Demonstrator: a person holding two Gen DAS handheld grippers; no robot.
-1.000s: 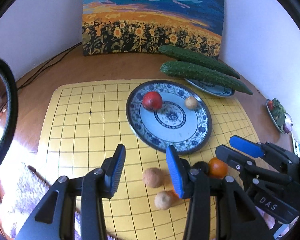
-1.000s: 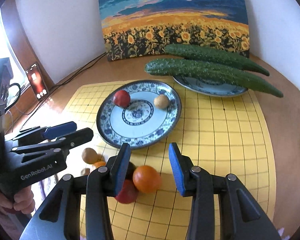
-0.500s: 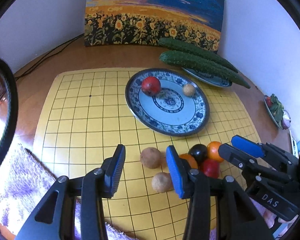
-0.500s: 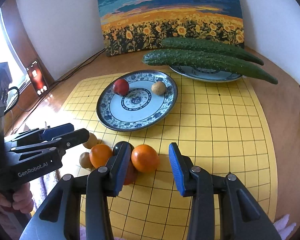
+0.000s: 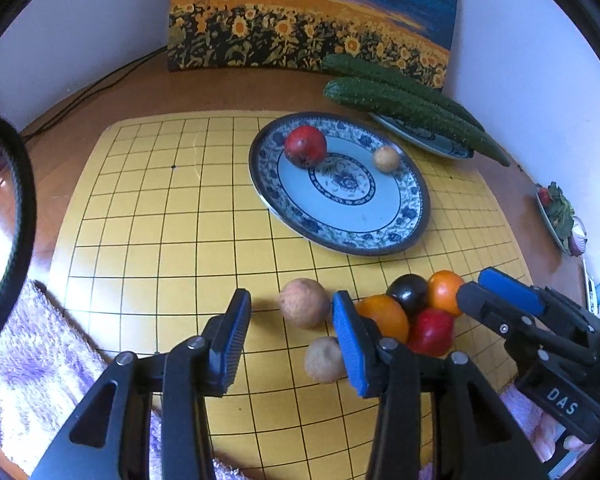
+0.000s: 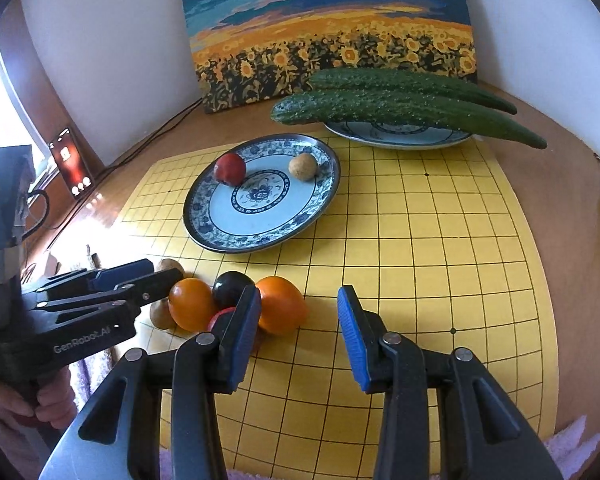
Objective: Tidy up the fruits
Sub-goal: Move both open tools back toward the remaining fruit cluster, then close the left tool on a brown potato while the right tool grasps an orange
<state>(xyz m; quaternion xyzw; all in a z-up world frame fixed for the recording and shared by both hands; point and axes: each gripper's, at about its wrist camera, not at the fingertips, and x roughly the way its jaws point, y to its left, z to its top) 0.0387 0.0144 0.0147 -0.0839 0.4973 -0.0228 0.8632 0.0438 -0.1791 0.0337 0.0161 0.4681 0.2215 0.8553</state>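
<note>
A blue-patterned plate (image 5: 404, 224) (image 6: 204, 216) on the yellow grid mat holds a red fruit (image 5: 305, 146) (image 6: 229, 168) and a small tan fruit (image 5: 385, 158) (image 6: 303, 166). Near the mat's front lies a cluster: two oranges (image 5: 384, 316) (image 6: 280, 309), a dark plum (image 5: 407, 290) (image 6: 230, 286), a red fruit (image 5: 431, 332) and two tan fruits (image 5: 303, 302). My left gripper (image 5: 292, 334) is open, just behind the larger tan fruit. My right gripper (image 6: 298, 330) is open and empty, to the right of the cluster.
Two cucumbers (image 6: 400, 108) lie across a second plate (image 6: 396, 138) at the back right. A sunflower painting (image 5: 308, 20) leans on the wall. A purple fluffy cloth (image 5: 32, 364) lies at the mat's front left. A phone (image 6: 71, 162) stands at the left.
Both grippers have pulled back and risen from the fruit cluster. The orange that sat between the right gripper's fingers now lies to its left on the mat.
</note>
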